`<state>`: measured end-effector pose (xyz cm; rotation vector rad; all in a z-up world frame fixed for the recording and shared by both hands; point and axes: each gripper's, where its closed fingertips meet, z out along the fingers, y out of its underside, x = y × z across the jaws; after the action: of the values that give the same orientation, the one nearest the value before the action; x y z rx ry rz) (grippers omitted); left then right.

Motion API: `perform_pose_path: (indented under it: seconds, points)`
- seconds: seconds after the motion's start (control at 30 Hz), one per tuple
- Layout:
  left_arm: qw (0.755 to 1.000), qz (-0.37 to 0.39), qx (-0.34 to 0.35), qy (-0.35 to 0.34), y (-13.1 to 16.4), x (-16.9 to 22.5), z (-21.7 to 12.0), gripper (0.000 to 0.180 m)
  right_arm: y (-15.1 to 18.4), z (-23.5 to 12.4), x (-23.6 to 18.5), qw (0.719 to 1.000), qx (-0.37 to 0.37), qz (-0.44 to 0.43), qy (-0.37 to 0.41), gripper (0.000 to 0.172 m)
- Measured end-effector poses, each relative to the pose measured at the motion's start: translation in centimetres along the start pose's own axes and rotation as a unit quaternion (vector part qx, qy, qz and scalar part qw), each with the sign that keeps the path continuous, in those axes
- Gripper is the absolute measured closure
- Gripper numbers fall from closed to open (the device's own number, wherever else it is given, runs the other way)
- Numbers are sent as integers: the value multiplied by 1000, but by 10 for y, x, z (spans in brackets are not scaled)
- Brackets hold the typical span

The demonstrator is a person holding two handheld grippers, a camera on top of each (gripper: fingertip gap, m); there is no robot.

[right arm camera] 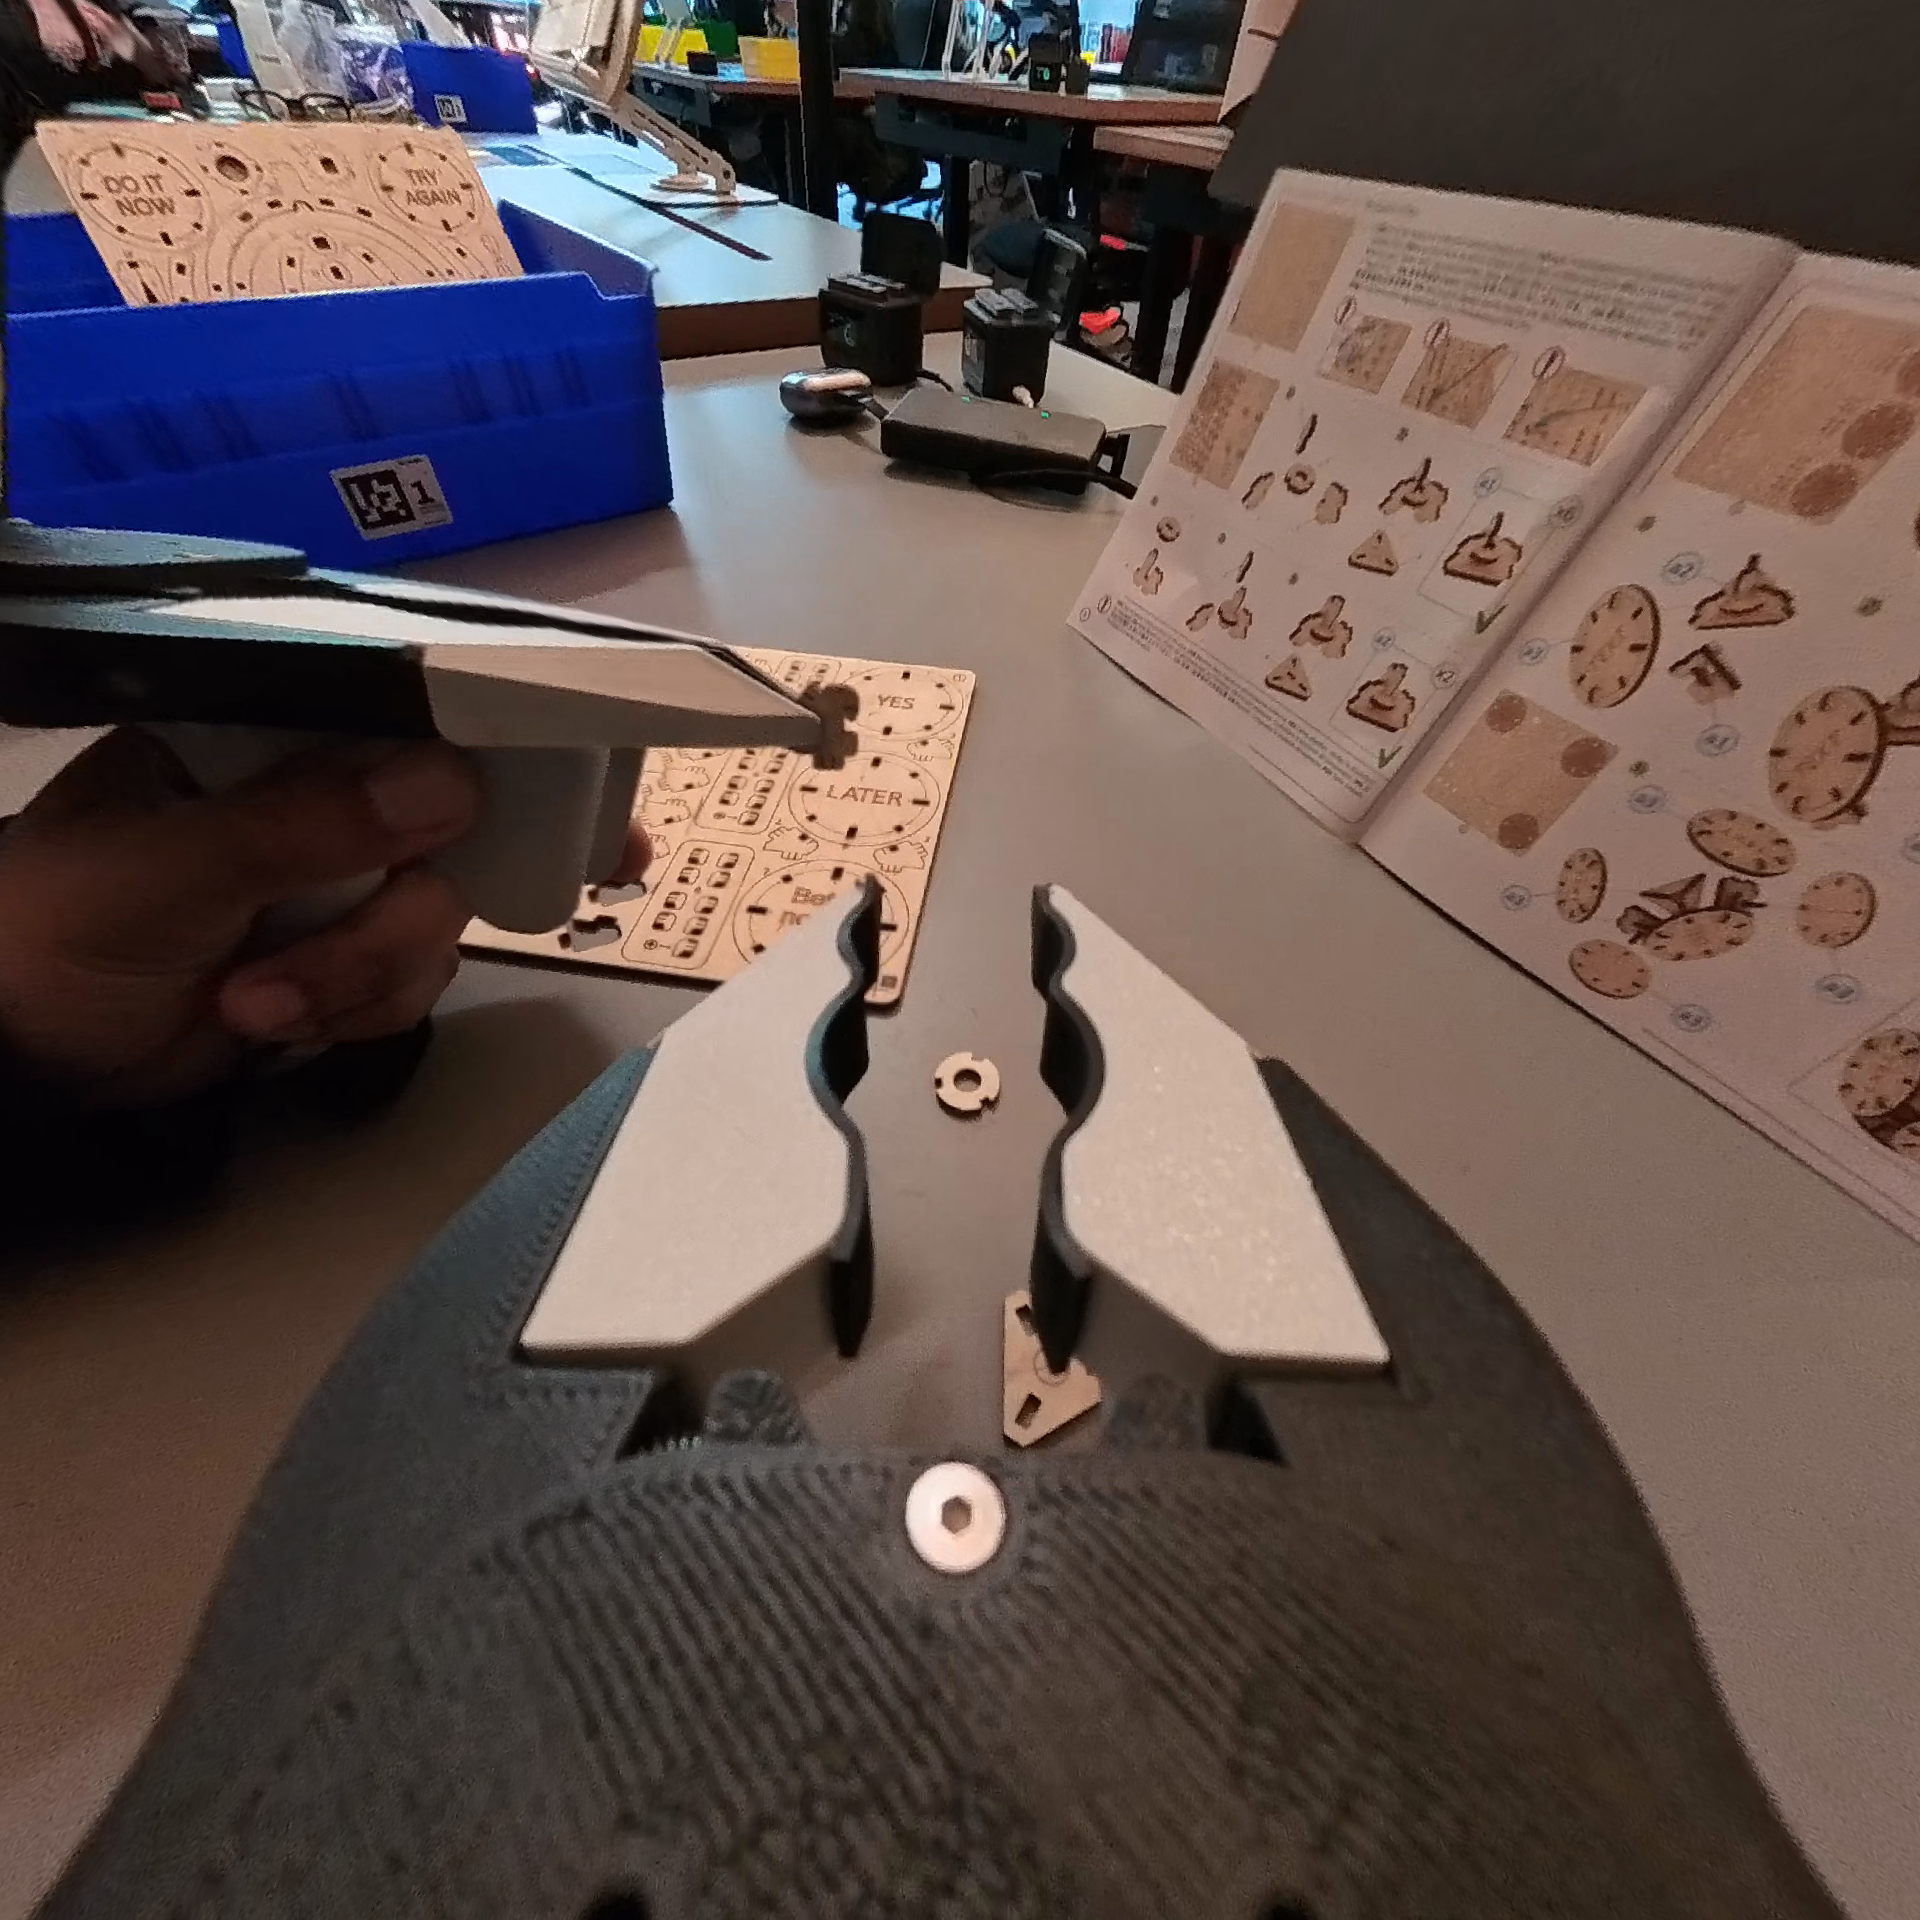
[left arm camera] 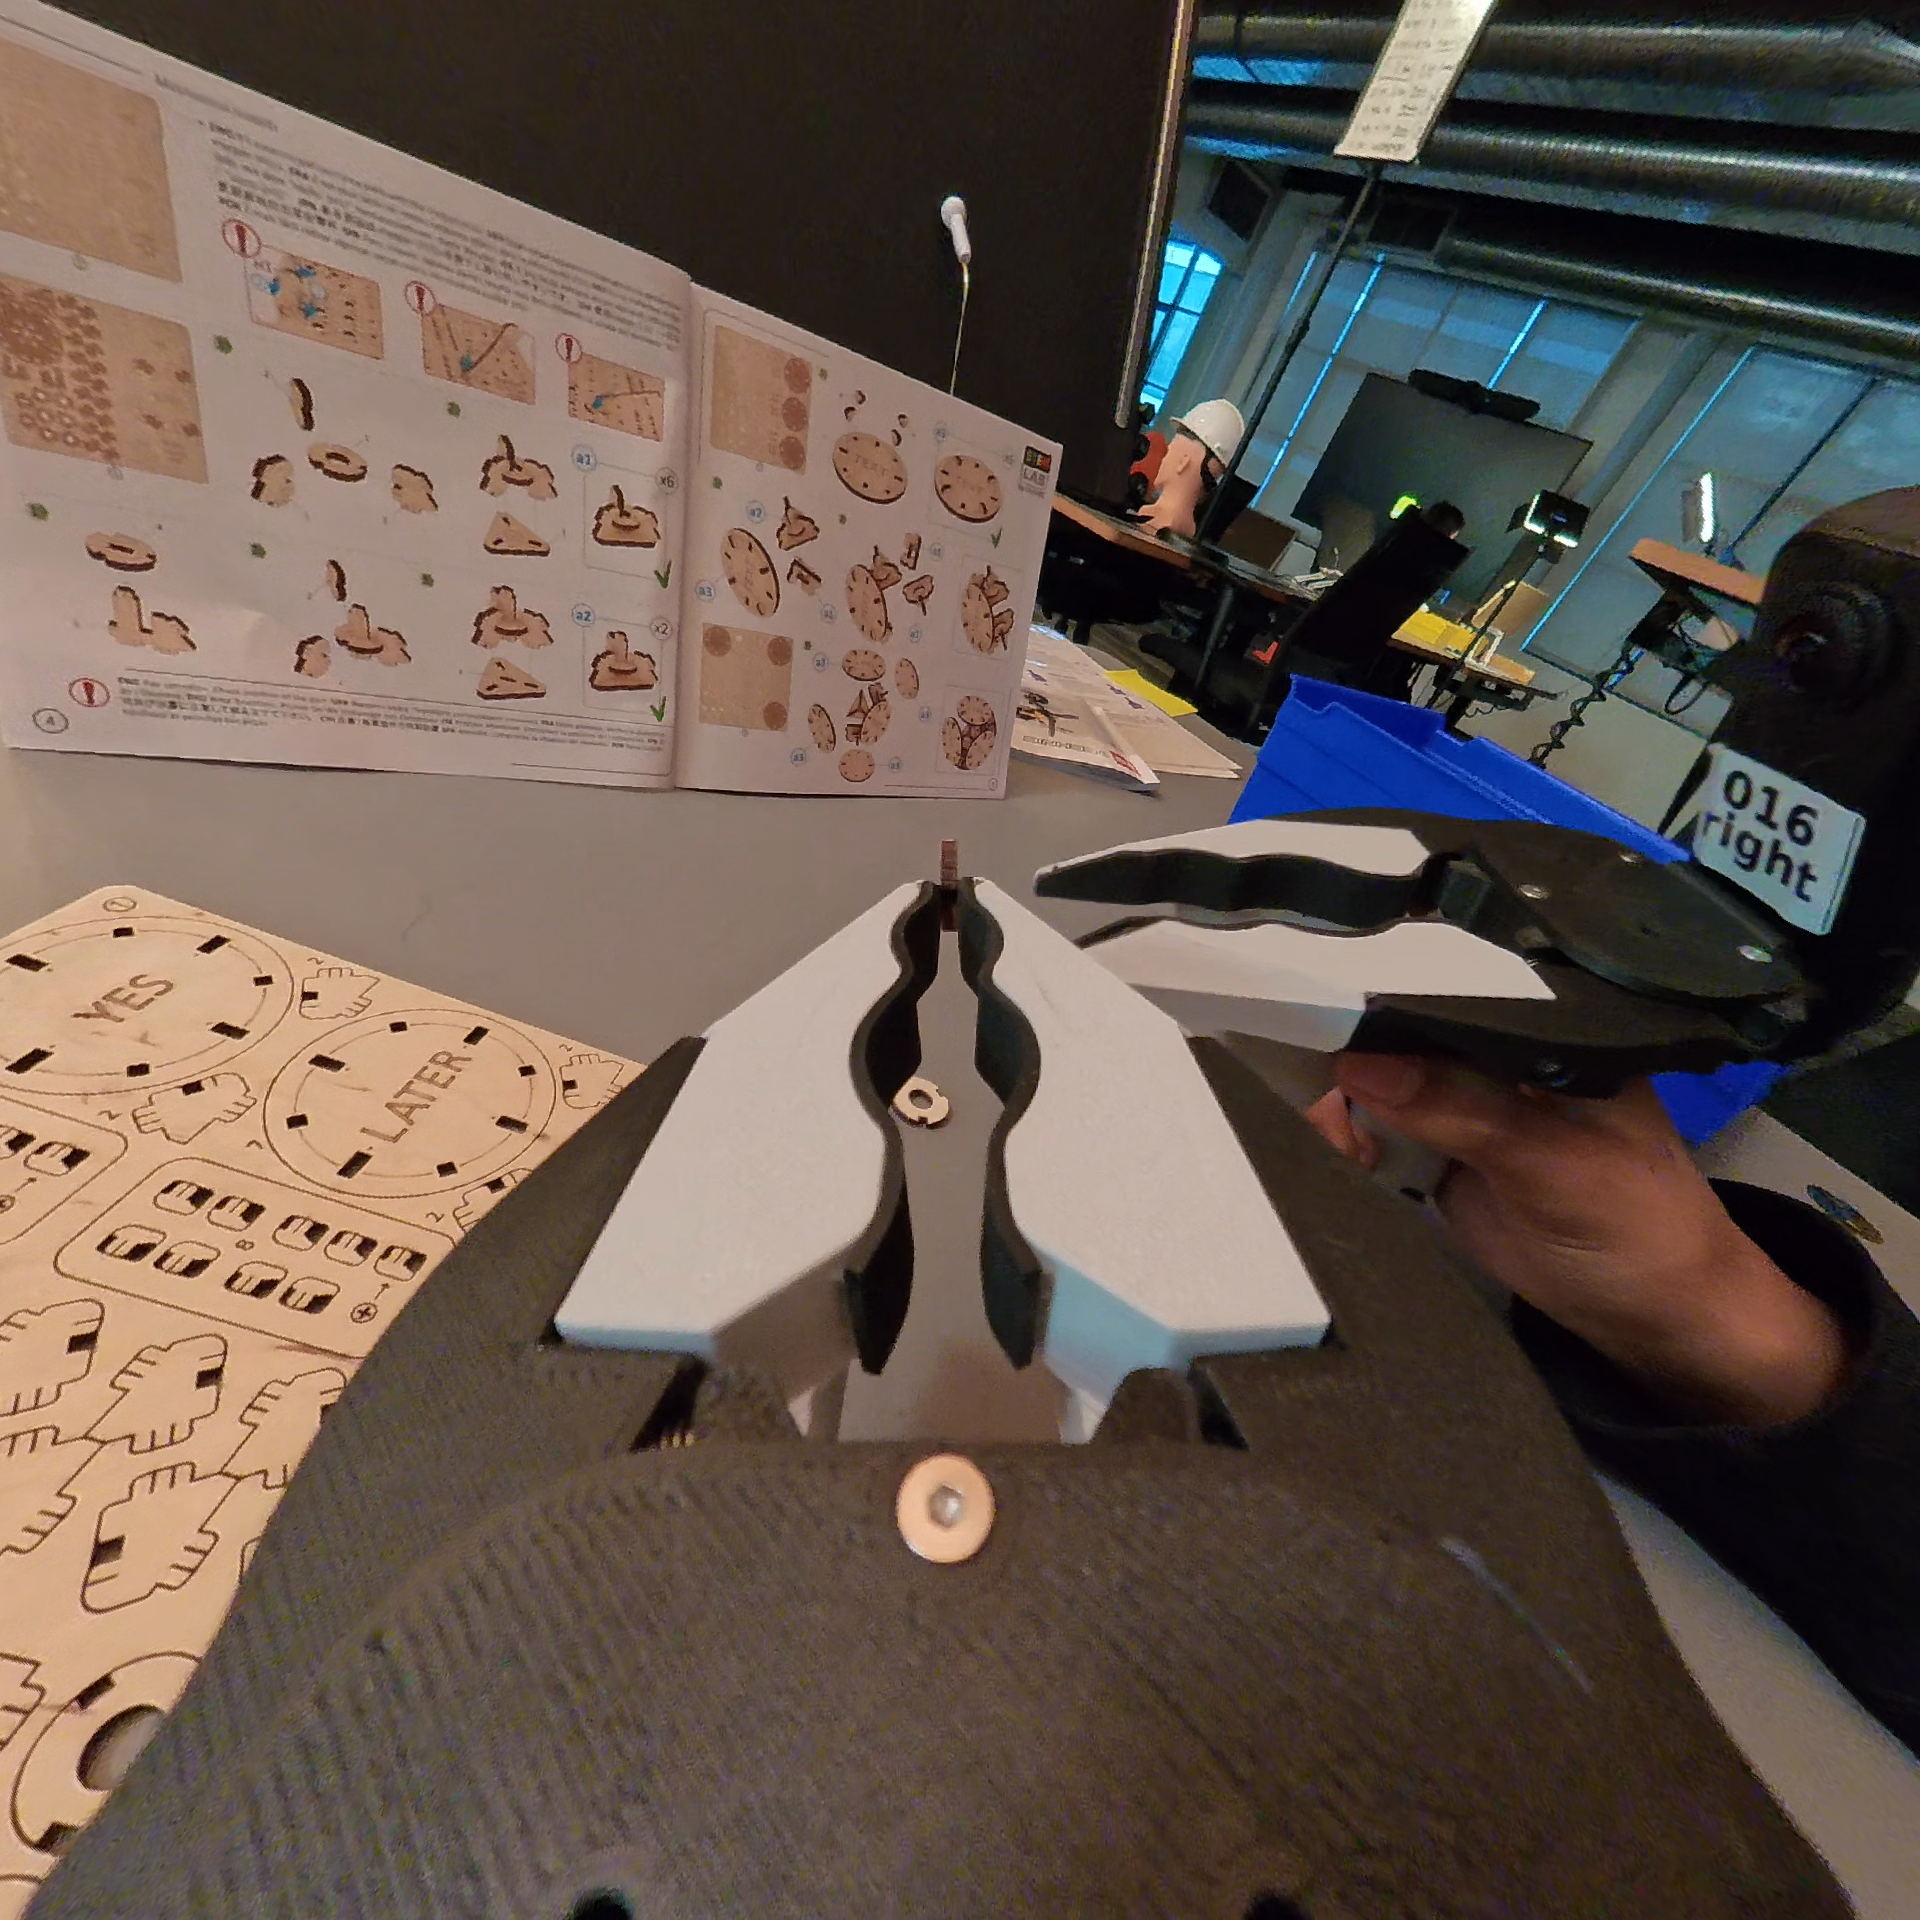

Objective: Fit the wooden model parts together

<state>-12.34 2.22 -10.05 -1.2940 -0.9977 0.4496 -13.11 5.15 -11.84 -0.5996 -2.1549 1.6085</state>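
At the left claw [left arm camera: 948, 896] tips, a small dark wooden piece [right arm camera: 831, 724] is clamped edge-on, held above the counter [left arm camera: 520, 831], pads pressed on both flat sides. Right claw [right arm camera: 951, 904] stands apart, nothing between its fingers; below it on the counter lie a small notched wooden ring [right arm camera: 966, 1084] and a triangular wooden plate [right arm camera: 1044, 1382], both loose. Punch-out plywood sheet [right arm camera: 831, 821] lies flat just beyond, a few cutouts already gone, most parts not yet popped out. Open instruction booklet [right arm camera: 1558, 623] leans on the dark backboard. Blue bin [right arm camera: 332, 395] holds another plywood sheet [right arm camera: 281, 218]. Judging so far: few parts freed, nothing joined.
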Motion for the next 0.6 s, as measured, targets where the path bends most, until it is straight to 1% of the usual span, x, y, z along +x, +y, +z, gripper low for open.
perform_pose_path:
  seconds: [0.13,0.33,0.43,0.53,0.6]
  points:
    - [1000,6,2,4,0,2,0,180,2,-1,1,1000,-5,-16,9,145]
    - [1000,-3,-7,16,2,4,2,180,8,0,8,1000,-12,0,12,145]
    - [1000,-11,-21,16,6,4,5,180,5,-5,20,1000,-3,1,25,144]
    - [1000,-4,-17,18,5,6,5,180,1,-15,43,998,14,-10,58,142]
    - [999,-1,-19,27,6,9,5,180,1,-22,53,998,29,7,57,140]
